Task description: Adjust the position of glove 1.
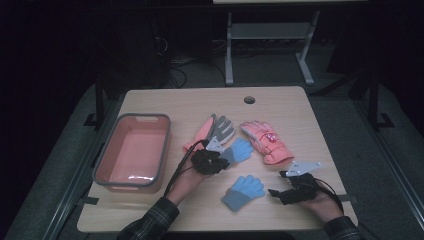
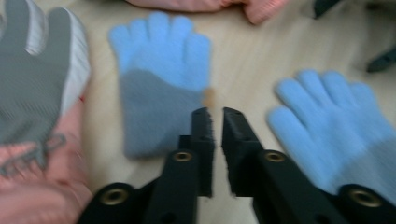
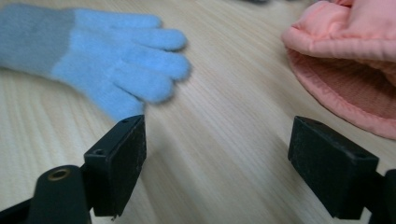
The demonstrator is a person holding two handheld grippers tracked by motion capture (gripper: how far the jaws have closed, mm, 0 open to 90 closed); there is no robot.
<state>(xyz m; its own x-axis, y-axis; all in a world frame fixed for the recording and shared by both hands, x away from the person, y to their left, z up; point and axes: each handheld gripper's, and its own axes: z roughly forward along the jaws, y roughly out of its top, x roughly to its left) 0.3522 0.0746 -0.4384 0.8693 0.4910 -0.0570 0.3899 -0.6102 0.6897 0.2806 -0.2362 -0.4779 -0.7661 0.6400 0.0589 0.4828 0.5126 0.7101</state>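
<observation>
On the wooden table [image 1: 280, 107] lie 4 gloves. The left gripper [image 1: 220, 156] hovers over the farther blue knit glove [image 1: 239, 149], which lies just beside a grey-palmed pink glove [image 1: 215, 129]; in the left gripper view its jaws stand almost together with only a thin slit between them and nothing in it, the glove's grey cuff [image 2: 154, 112] just ahead of the tips. The right gripper [image 1: 276, 184] sits low near the table's front right, jaws spread wide and empty, pointing toward the nearer blue knit glove [image 1: 242, 191], which lies close in front of it. A pink ski glove [image 1: 266, 141] lies beyond. An orange bin with a grey rim [image 1: 132, 151] stands at the left
</observation>
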